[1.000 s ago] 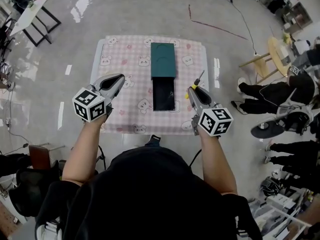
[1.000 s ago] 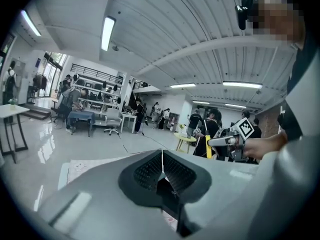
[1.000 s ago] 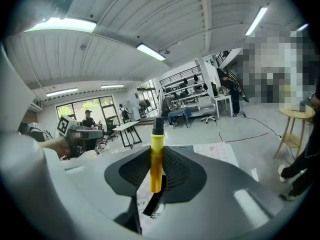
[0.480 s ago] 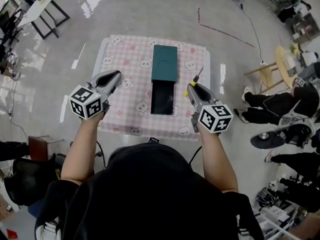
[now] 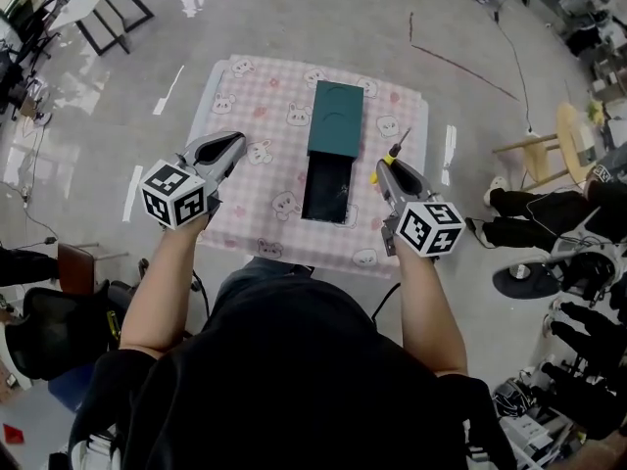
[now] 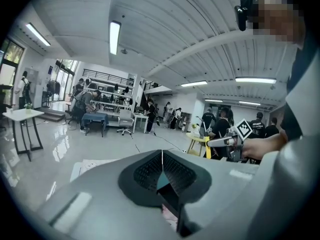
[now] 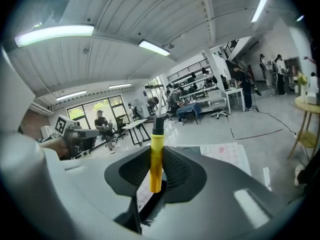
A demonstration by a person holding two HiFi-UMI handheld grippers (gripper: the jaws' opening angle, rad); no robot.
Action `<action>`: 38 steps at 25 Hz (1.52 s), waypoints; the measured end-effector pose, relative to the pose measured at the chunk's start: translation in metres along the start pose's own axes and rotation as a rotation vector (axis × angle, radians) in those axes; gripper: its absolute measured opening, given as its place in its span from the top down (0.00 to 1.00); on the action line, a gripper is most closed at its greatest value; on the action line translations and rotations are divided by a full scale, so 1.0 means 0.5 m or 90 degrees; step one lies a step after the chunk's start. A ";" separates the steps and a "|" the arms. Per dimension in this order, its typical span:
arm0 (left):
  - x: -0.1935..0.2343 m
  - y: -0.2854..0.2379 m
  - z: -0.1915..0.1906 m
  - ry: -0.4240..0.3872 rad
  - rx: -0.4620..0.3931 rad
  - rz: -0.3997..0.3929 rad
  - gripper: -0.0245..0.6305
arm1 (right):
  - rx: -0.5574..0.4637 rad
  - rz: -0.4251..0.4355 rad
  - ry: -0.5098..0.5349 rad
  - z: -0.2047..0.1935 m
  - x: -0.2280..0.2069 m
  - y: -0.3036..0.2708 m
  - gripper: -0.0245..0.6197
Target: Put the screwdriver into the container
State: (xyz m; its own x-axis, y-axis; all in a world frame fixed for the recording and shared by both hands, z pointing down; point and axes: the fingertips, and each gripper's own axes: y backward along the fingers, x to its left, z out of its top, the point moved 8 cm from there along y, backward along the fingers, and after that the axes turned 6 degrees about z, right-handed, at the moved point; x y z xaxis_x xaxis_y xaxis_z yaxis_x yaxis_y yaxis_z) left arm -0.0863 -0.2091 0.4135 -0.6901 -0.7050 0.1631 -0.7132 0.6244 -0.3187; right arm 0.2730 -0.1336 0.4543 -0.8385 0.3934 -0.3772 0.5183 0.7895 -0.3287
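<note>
Right gripper [image 5: 384, 171] is up over the right-hand side of the worktop [image 5: 263, 116], jaws clenched on the yellow handle of the screwdriver [image 5: 394, 151]. In the right gripper view the handle stands upright, pinched between the two dark pads, black collar and thin shaft sticking out past the tips. From the head view the shaft points away from the person, off to the right of the container [image 5: 325, 189], so the tool is in the grip and not inside the box.

The container lies in the middle of the pink checked cloth, a long dark open tray running away from the person, with a teal lid [image 5: 336, 117] touching its far end, in line with it.

Over on the other side, the left gripper [image 5: 231, 147] hangs above the left part of the cloth, well apart from the container. Its own view shows the jaws pressed together, tip to tip, nothing caught between them. That view also catches the right gripper across the way, held in the person's hand [image 6: 260, 146].
</note>
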 end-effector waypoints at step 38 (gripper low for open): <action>0.085 -0.028 -0.028 0.032 0.011 -0.012 0.96 | 0.127 -0.010 -0.034 -0.104 -0.028 -0.147 0.80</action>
State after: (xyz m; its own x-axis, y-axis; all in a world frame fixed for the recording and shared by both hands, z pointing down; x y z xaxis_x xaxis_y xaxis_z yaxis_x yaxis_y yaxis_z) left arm -0.1071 -0.2430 0.4382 -0.6823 -0.6985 0.2157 -0.7240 0.6049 -0.3314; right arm 0.2380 -0.1730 0.5287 -0.8392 0.3519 -0.4147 0.5330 0.6839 -0.4981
